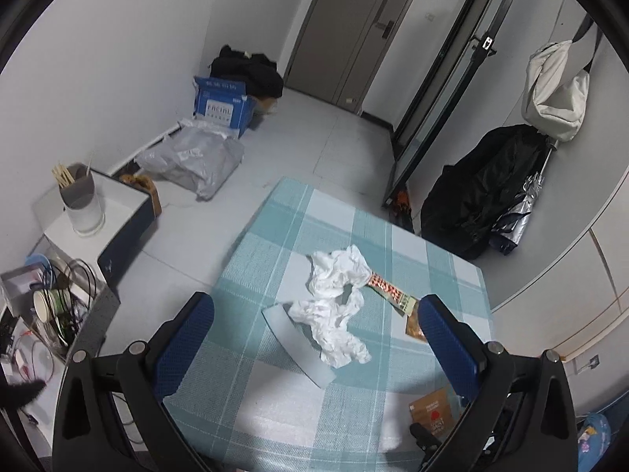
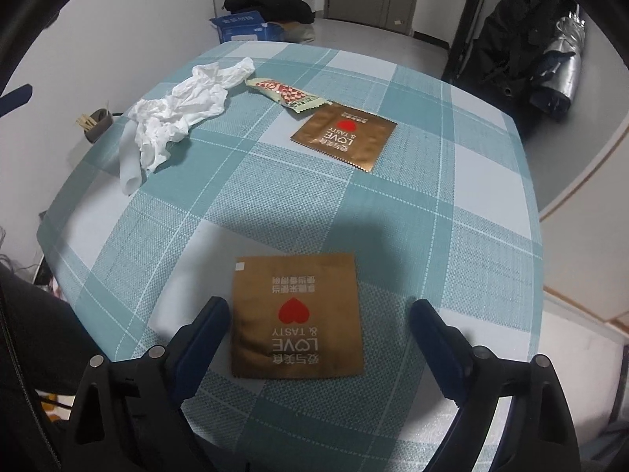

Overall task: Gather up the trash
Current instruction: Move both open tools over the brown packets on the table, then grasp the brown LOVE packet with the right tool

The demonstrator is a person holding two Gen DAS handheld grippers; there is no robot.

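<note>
Crumpled white tissue (image 1: 338, 303) lies on the teal checked tablecloth (image 1: 275, 244), over a pale plastic strip (image 1: 295, 346). A red-patterned snack wrapper (image 1: 391, 295) lies just right of it. My left gripper (image 1: 314, 314) is open above the tissue, not touching. In the right wrist view, a brown "LOVE & TASTY" packet (image 2: 295, 318) lies flat between the open fingers of my right gripper (image 2: 320, 314). A second brown packet (image 2: 346, 135), the snack wrapper (image 2: 287, 94) and the tissue (image 2: 181, 110) lie farther away. The near packet also shows in the left wrist view (image 1: 432, 413).
Left of the table stand a white cabinet (image 1: 118, 212) with a chopstick cup (image 1: 80, 200) and a cluttered rack (image 1: 51, 306). On the floor are a grey plastic bag (image 1: 192, 157) and a blue box (image 1: 224, 104). A black coat (image 1: 471, 188) and an umbrella hang at the right.
</note>
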